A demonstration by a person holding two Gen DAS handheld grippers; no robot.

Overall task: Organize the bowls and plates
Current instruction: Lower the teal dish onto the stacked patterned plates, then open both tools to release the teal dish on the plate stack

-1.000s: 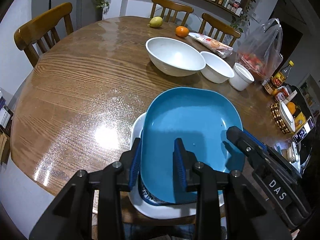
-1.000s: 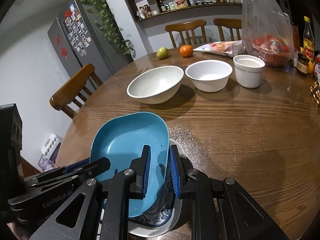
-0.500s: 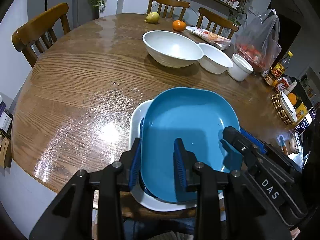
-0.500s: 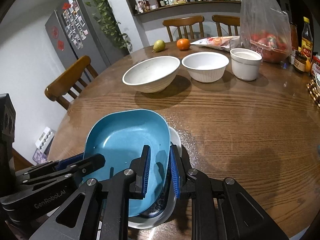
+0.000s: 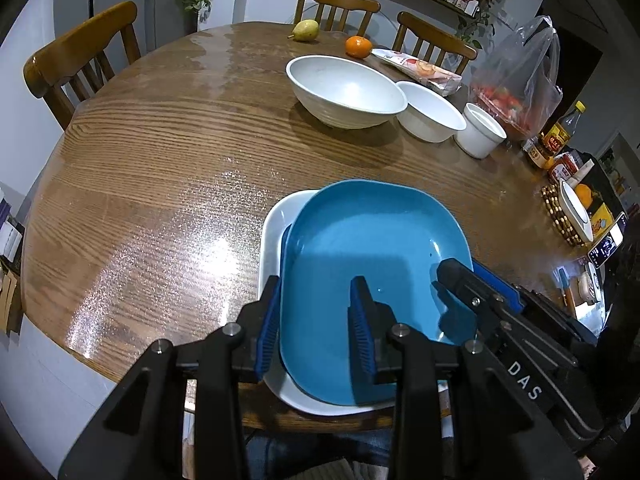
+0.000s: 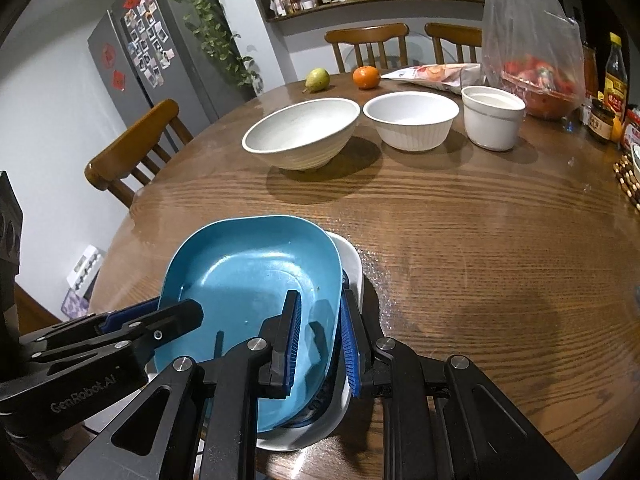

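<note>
A blue rectangular plate (image 5: 372, 248) (image 6: 248, 276) lies on a white plate (image 5: 276, 220) (image 6: 352, 264) at the near edge of the round wooden table (image 5: 160, 168). My left gripper (image 5: 316, 316) is shut on the blue plate's left rim. My right gripper (image 6: 318, 332) is shut on the blue plate's right rim. Each gripper shows in the other's view. A large white bowl (image 5: 344, 90) (image 6: 300, 132), a smaller white bowl (image 5: 430, 116) (image 6: 410, 118) and a white cup-like bowl (image 5: 480, 134) (image 6: 492, 120) stand in a row farther back.
A pear (image 5: 305, 30), an orange (image 5: 358, 46), a snack packet (image 5: 416, 68) and a plastic bag of red fruit (image 5: 516, 92) sit at the far side. Bottles and jars (image 5: 556, 140) crowd the right edge. Wooden chairs (image 5: 80, 64) surround the table.
The blue plate has come down and forward onto the white plate, and both grippers moved with it. The patterned rim under it is now mostly covered.
</note>
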